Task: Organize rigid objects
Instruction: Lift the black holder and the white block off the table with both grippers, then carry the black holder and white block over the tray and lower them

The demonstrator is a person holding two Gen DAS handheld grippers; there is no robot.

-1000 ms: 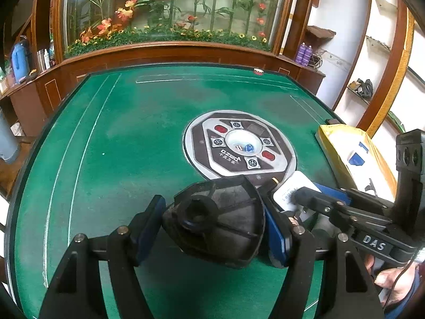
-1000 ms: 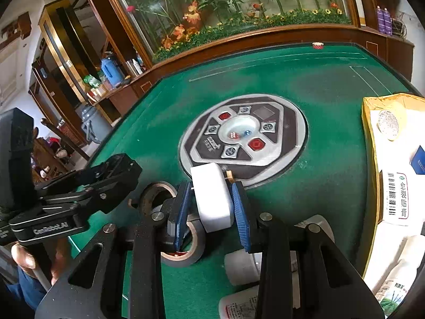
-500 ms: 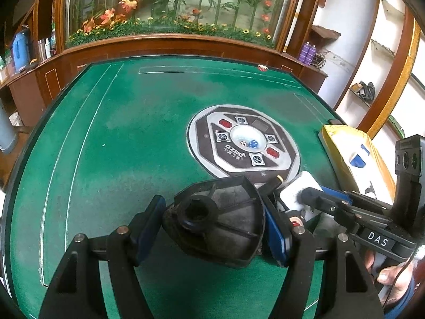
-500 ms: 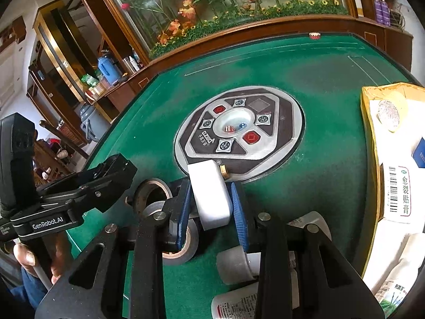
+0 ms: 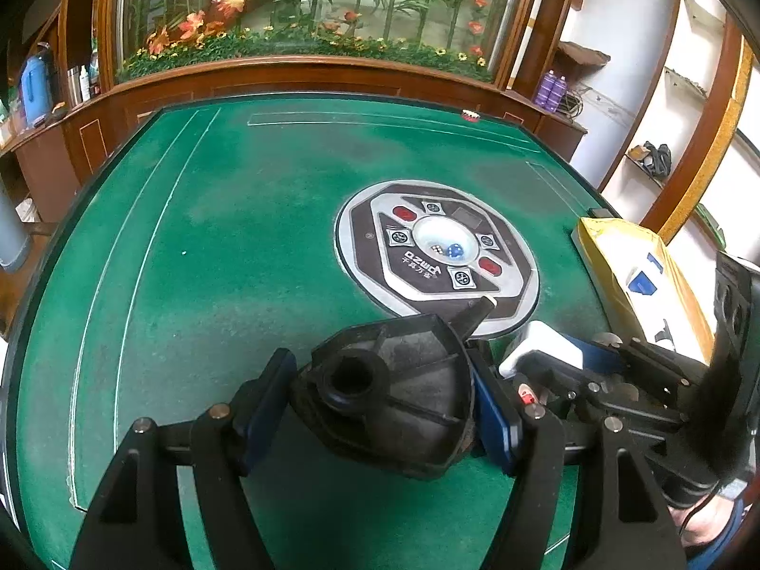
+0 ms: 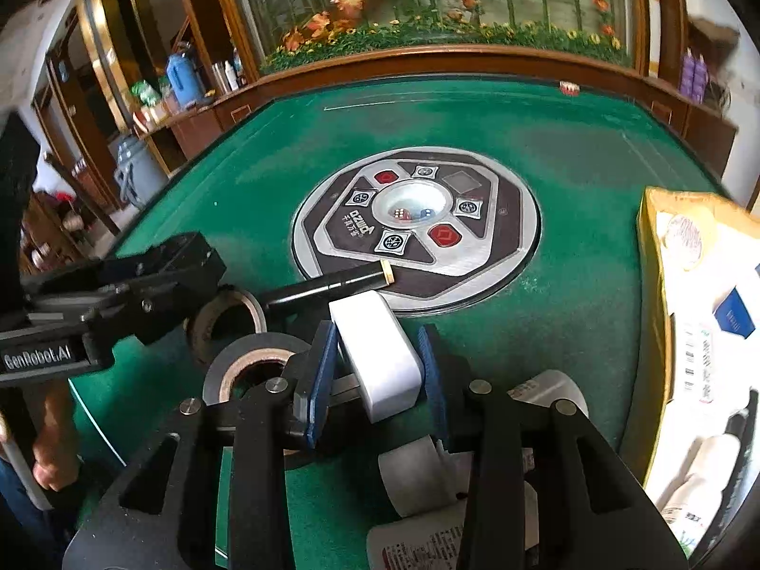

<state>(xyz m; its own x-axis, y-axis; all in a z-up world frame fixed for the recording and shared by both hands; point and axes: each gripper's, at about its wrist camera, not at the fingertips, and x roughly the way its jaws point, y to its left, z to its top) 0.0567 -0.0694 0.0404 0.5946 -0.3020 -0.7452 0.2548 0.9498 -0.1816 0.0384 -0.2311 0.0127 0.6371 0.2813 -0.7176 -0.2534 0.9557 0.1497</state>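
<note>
A: Where did the white block (image 6: 380,356) sit?

B: Near the table's (image 5: 228,256) near edge, just short of the round control panel (image 6: 418,228) at its centre, between the blue pads of the right gripper (image 6: 377,368). Those jaws had just been opening; a gap showed on the right side, so I judged it released, or nearly so.

A: And the left gripper (image 5: 380,403)?

B: Spread wide and clamped on a black plastic part (image 5: 394,394) with ribs and a round socket, both pads against its sides.

A: How would the block handle?

B: Likely stiff, smooth and light, with rounded corners. Glossy sides could slip, so I'd take it across the two flat long faces, mid-length. The black part looked rigid and lopsided; gripping its straight flanks seemed sound.

A: Any writing?

B: "GenRobot.AI" on the left gripper's body in the right view. The panel carried lettering I couldn't read surely. A barcode label lay in the yellow box (image 6: 650,285) at the right edge, too blurred to read.

A: What crowded the block?

B: A black pen (image 6: 327,285) touching the panel's rim, two tape rolls (image 6: 247,361) to its left, and white bottles (image 6: 546,389) nearer the edge.
</note>
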